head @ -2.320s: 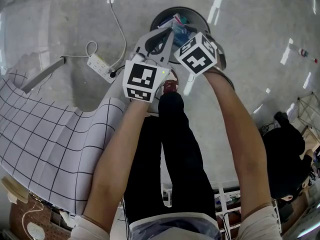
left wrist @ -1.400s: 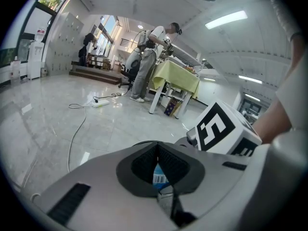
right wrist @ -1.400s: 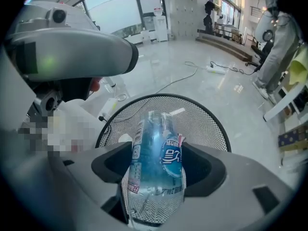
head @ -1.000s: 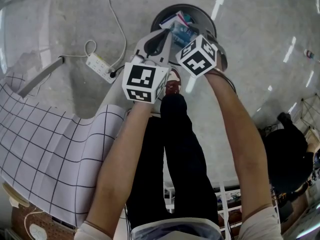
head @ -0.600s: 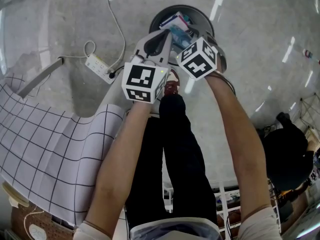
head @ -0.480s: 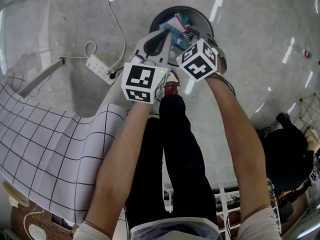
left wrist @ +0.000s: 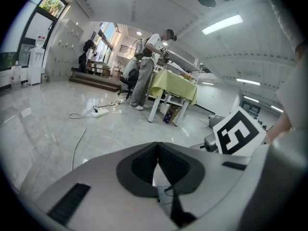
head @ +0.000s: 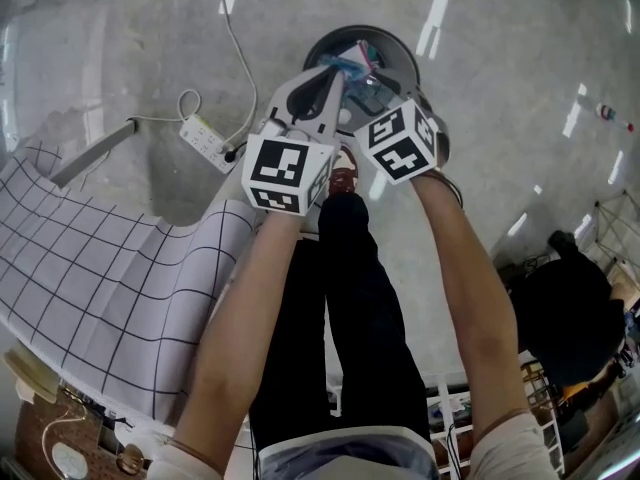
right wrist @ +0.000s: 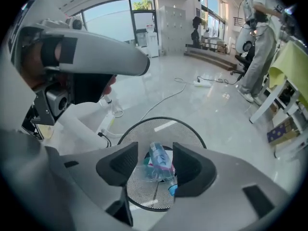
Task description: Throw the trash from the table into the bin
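Observation:
A black mesh bin (head: 392,46) stands on the floor with a clear plastic bottle (head: 352,66) and other trash in it. Both grippers hang above it. My left gripper (head: 336,72) is shut with nothing in it, its tips over the bin's near rim. In the right gripper view the right gripper (right wrist: 156,163) points steeply down into the bin (right wrist: 144,134). Its jaws have just been closing and stand apart, with nothing between them. The bottle (right wrist: 159,159) shows through the gap, lying down in the bin. In the head view the right gripper's marker cube (head: 398,143) hides its jaws.
A white power strip (head: 203,135) with its cable lies on the floor left of the bin. The table's checked cloth (head: 110,278) is at lower left. My legs (head: 345,298) stand just short of the bin. People stand by a yellow-covered table (left wrist: 179,83) far off.
Both grippers have risen a little above the bin. The bottle stays in the bin.

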Available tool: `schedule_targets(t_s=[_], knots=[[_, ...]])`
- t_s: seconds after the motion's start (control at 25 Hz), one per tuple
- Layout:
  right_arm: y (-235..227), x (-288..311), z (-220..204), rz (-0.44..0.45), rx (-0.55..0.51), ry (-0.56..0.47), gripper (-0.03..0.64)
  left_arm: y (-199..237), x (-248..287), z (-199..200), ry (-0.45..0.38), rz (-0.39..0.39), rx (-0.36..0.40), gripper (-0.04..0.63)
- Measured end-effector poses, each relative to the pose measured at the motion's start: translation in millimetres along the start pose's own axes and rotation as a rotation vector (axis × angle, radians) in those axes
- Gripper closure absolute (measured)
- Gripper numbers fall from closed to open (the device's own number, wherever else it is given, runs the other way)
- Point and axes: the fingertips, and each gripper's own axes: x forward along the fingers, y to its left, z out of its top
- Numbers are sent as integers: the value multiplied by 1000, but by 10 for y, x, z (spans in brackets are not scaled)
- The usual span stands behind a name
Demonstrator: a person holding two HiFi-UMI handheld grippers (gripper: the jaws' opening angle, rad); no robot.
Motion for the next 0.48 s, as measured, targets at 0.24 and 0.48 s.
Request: schedule_targets(t_s=[0.24,0.48], knots=[[-74,-420,161,-108,39,-77,519,-176,-190,233,-11,-10,25,588],[-117,-945,414,-160,141,-198,578,-429,-429,448,-11,-27,27,589]])
